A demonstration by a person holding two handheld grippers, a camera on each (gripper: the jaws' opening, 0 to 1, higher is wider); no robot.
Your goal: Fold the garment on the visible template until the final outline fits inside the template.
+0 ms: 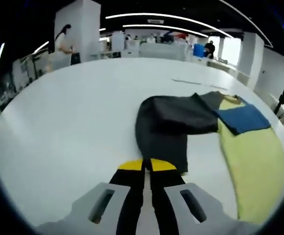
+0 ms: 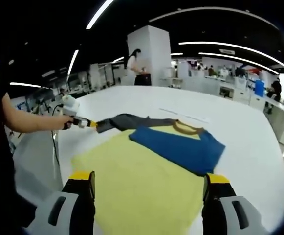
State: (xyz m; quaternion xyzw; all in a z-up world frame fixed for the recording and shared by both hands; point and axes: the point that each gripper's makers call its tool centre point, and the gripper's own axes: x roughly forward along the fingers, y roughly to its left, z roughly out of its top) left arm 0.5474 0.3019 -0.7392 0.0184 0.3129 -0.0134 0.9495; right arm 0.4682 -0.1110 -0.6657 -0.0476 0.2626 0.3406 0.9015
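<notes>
I'm clamping the left gripper (image 1: pixel 147 165) on the dark sleeve (image 1: pixel 168 128), arm reaching in at mid-left; right gripper (image 2: pixel 148 183) is hovering wide open over the yellow shirt (image 2: pixel 146 183), bottom centre.

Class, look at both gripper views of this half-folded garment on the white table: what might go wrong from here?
1. The left gripper is shut on the dark sleeve; pulling on could drag the yellow body askew.
2. The blue sleeve, folded loosely across the body, may slip open if the body shifts.
3. The right gripper hangs open over the yellow body and may catch extra layers when it closes.
</notes>
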